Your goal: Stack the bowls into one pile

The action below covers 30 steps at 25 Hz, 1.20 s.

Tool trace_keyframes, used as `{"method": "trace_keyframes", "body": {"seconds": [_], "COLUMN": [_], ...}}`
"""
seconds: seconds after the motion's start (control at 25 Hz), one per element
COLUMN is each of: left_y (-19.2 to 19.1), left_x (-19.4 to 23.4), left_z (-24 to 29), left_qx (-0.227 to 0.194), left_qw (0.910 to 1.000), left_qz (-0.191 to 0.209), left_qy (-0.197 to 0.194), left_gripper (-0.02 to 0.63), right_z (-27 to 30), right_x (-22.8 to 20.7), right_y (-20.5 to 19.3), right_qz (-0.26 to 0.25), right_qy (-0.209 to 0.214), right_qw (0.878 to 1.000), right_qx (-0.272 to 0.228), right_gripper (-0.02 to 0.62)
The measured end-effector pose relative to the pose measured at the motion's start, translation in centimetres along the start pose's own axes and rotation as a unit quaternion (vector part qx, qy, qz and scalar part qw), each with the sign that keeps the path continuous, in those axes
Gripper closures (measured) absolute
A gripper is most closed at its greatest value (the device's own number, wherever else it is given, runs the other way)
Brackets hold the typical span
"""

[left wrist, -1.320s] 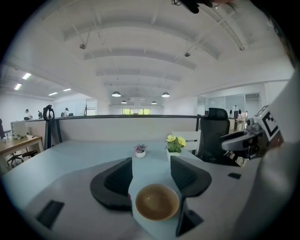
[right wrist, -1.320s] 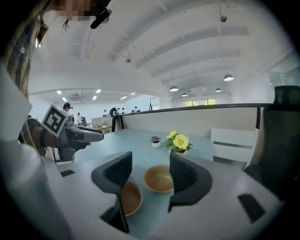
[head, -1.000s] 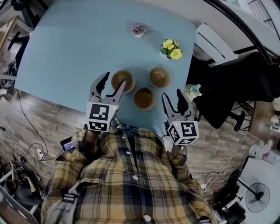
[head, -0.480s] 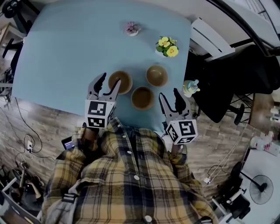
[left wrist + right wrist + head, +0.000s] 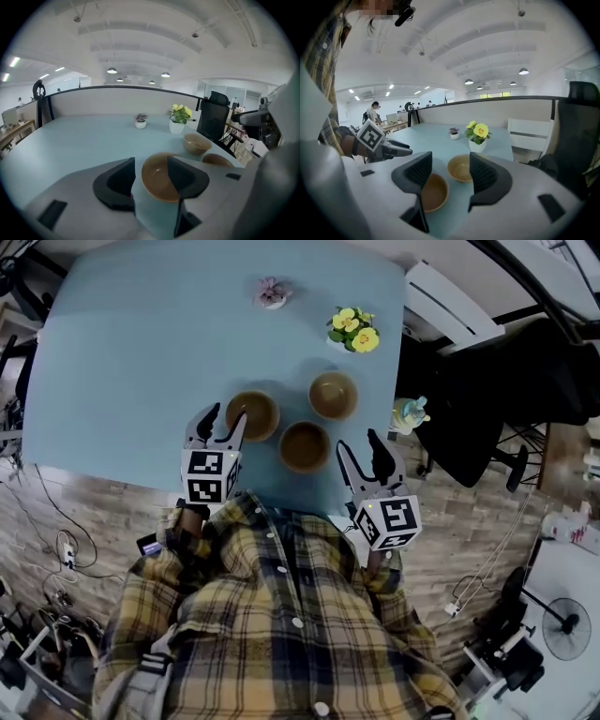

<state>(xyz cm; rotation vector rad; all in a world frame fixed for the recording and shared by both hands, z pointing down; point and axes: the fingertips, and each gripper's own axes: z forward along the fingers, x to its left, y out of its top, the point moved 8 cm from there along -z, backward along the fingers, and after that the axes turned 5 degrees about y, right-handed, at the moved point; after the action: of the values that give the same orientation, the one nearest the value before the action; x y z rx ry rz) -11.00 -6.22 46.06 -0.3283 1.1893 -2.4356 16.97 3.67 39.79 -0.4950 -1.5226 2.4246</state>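
Observation:
Three brown bowls stand apart on the light blue table (image 5: pixel 141 352): a left bowl (image 5: pixel 255 414), a near bowl (image 5: pixel 305 446) and a far right bowl (image 5: pixel 334 396). My left gripper (image 5: pixel 223 420) is low at the left bowl (image 5: pixel 157 178), and its jaws have just been closing. They stand open astride the bowl's left rim, one finger over the inside and one outside, with no clear press. My right gripper (image 5: pixel 359 448) hovers open and empty beside the near bowl (image 5: pixel 433 191), facing the far bowl (image 5: pixel 459 168).
A white pot of yellow flowers (image 5: pixel 349 329) and a small potted plant (image 5: pixel 271 292) stand behind the bowls. A small bottle (image 5: pixel 410 416) and a black chair (image 5: pixel 487 418) are off the table's right edge. The table's near edge runs under both grippers.
My left gripper has sunk toward the left bowl and its jaws have narrowed a little around the rim. The right gripper has kept its place.

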Motion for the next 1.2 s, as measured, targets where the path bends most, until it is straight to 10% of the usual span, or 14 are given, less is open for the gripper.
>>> {"method": "trace_keyframes", "body": {"seconds": [1.2], "left_y": [-3.2], "left_x": [1.2], "left_z": [2.8], "left_qx": [0.053], "left_qw": [0.9970], "left_qz": [-0.057], "left_qy": [0.006], "left_gripper": [0.594], "right_z": [0.1], "right_x": [0.0], "right_y": [-2.5], "right_qz": [0.022], "right_qy": [0.001], "right_qw": [0.999], "right_qx": [0.033], "right_gripper": [0.362]}}
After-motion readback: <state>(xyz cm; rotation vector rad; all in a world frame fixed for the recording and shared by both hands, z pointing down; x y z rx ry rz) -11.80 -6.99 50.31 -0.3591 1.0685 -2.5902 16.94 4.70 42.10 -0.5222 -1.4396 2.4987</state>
